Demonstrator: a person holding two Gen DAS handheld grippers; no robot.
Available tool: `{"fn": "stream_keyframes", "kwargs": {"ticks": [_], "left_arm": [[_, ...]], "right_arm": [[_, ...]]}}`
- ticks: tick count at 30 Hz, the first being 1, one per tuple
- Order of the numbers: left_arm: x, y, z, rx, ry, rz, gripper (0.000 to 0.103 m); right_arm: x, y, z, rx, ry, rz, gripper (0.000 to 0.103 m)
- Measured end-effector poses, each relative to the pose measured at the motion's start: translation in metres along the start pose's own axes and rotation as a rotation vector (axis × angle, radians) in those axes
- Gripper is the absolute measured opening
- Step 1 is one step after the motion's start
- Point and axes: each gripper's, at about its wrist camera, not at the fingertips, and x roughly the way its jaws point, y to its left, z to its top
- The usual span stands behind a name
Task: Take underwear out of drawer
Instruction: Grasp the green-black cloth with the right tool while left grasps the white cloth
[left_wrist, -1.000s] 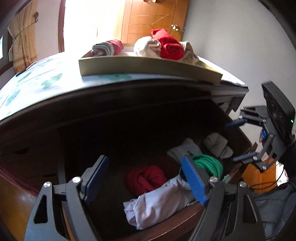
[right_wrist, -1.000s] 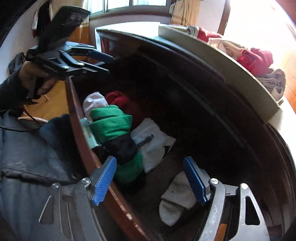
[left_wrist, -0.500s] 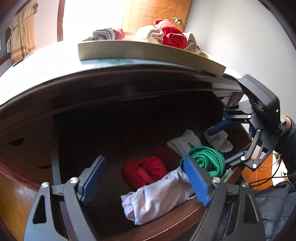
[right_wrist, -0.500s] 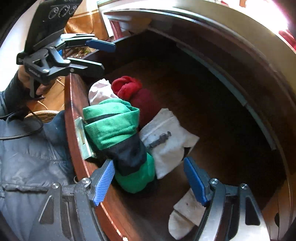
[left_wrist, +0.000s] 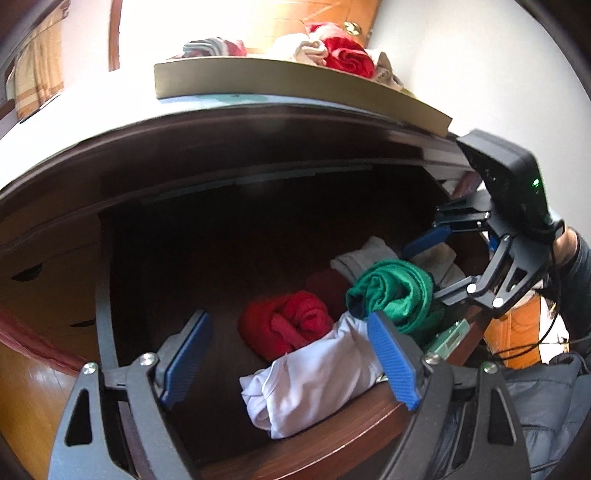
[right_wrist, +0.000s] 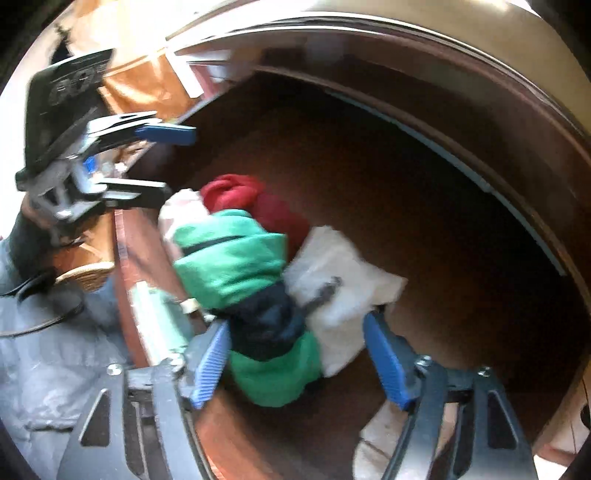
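Drawer (left_wrist: 332, 435) held 1 green roll (left_wrist: 391, 291), 1 red roll (left_wrist: 288, 325), 1 white bundle (left_wrist: 314, 384), 2 pale socks (left_wrist: 365, 258). Tray (left_wrist: 295, 85) on top carried 4 rolls.

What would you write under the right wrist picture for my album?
Open right gripper reaching over rolled green underwear in the wooden drawer, left gripper open nearby.

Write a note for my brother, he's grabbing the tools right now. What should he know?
Left tool: open, holding nothing, low at the drawer front over the white roll.
Right tool: open, straddling the green roll but not yet closed on it.
In the open drawer: the green roll on top near the front edge, a red roll and white pieces beside it.
Done: several rolled pieces already sit in the tray on top.
Left: close on the green roll, lift it out, then the others.
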Motion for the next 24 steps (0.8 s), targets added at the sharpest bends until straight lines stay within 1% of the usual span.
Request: {"fn": "stream_keyframes", "kwargs": {"ticks": [2,5,9,11,13,16,19,22,24], "left_arm": [[0.002,-0.003,0.0,0.021,0.016,-0.006,0.087],[0.005,-0.01,0.0,0.053,0.036,-0.013,0.087],[0.012,-0.018,-0.003,0.087,0.07,-0.026,0.087],[0.014,-0.02,-0.004,0.105,0.083,-0.025,0.087],[0.015,-0.021,-0.004,0.111,0.088,-0.025,0.087],[0.013,-0.022,-0.004,0.122,0.104,-0.043,0.087],[0.017,-0.024,-0.004,0.146,0.145,-0.061,0.087],[0.025,-0.025,-0.001,0.155,0.207,-0.1,0.086],[0.03,-0.024,0.002,0.144,0.24,-0.126,0.085]], "right_arm": [[0.003,0.007,0.001,-0.027,0.026,0.006,0.064],[0.012,0.011,0.009,-0.04,0.065,0.018,0.057],[0.02,-0.003,0.019,0.019,0.09,0.054,0.057],[0.023,-0.01,0.023,0.045,0.109,0.077,0.053],[0.02,-0.007,0.023,0.027,0.098,0.069,0.038],[0.015,-0.003,0.018,0.024,0.054,0.045,0.027],[-0.003,-0.008,0.013,0.056,-0.034,0.017,0.025],[-0.013,-0.021,0.004,0.089,-0.055,0.009,0.024],[-0.015,-0.024,0.002,0.089,-0.054,-0.013,0.024]]}}
